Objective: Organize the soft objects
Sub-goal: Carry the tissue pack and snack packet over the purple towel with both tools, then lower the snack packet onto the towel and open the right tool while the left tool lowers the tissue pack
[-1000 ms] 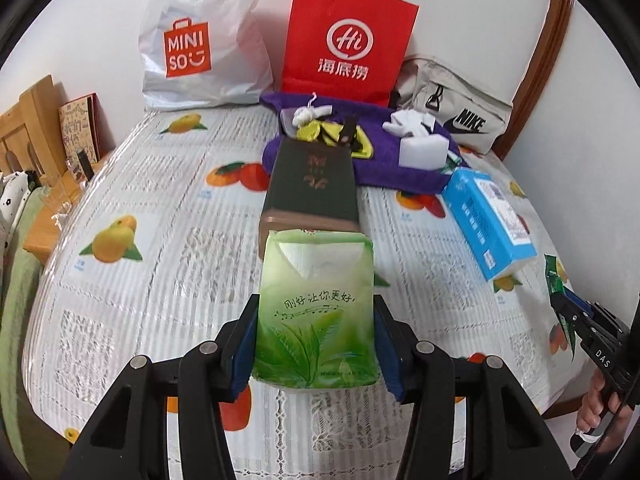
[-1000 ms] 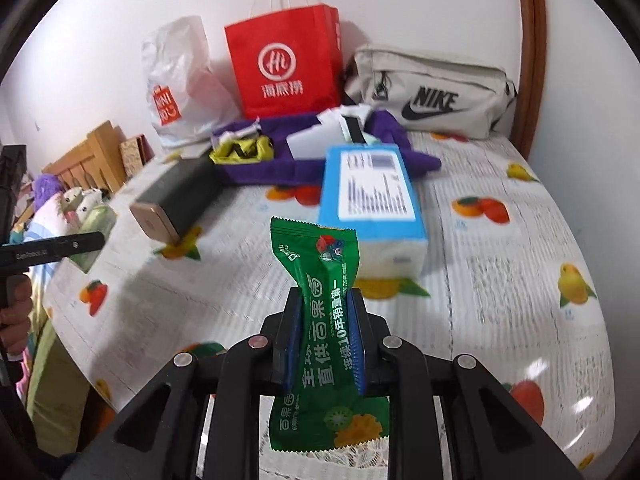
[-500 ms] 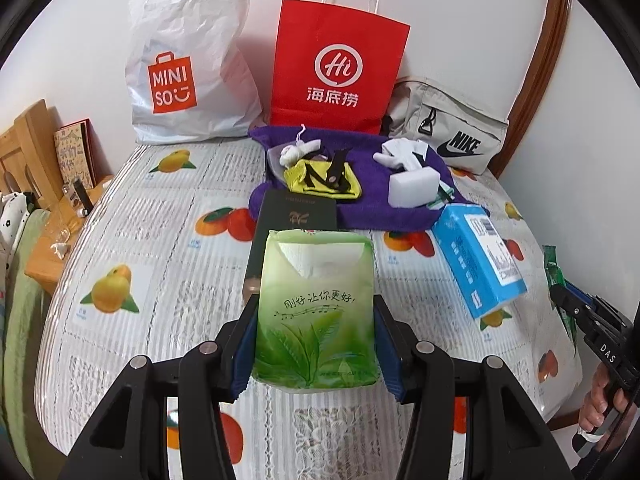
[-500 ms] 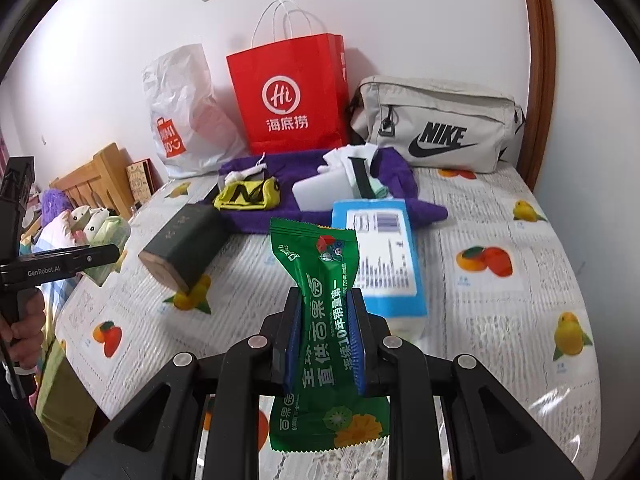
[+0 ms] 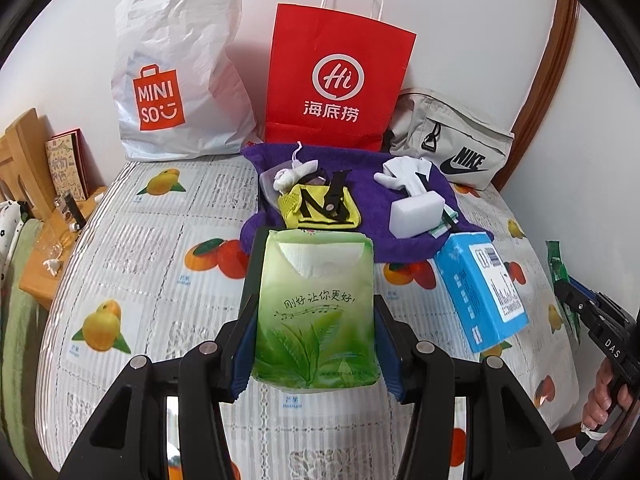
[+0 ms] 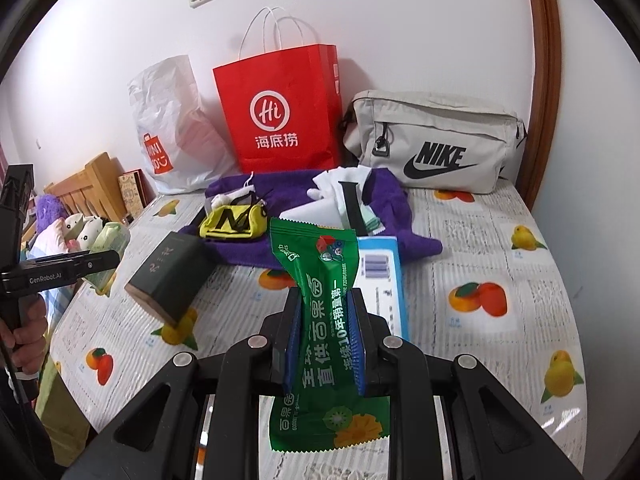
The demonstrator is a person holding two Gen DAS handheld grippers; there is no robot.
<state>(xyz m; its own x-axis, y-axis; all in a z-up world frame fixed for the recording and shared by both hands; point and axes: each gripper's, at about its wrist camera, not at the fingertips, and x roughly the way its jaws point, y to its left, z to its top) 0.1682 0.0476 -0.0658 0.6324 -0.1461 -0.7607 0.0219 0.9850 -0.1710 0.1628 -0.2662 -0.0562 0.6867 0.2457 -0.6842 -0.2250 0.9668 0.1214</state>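
Both grippers are loaded and rising off the bed (image 5: 168, 216).

Left gripper (image 5: 316, 344): pads clamped on the sides of the green tissue pack (image 5: 316, 312), held upright and clear of the cover. Versus a second ago the bags at the head edge sit lower and more central in the left view, and the dark box (image 6: 172, 276) is now almost fully hidden behind the pack. So the pack is moving up and in toward the far edge.

Right gripper (image 6: 326, 340): narrow, pinching the green snack sachet (image 6: 324, 320) mid-length, with the top and bottom ends flopping free. Same shift here: the blue tissue box (image 6: 382, 280) drops further behind the sachet, and more wall shows above the red paper bag (image 6: 280, 116).

Neither grip has changed width and neither item has slipped in its pads.

Read: pick phase is done for both and transport is underway. My guess for the destination is one of the three containers on the far edge: the white plastic bag (image 5: 176, 80), the red paper bag or the grey Nike pouch (image 6: 436, 140). Can't tell which yet.

Still loose on the purple towel (image 5: 360, 248): the yellow pouch (image 5: 320, 208), the white block (image 5: 416, 216) and white cloth bits.
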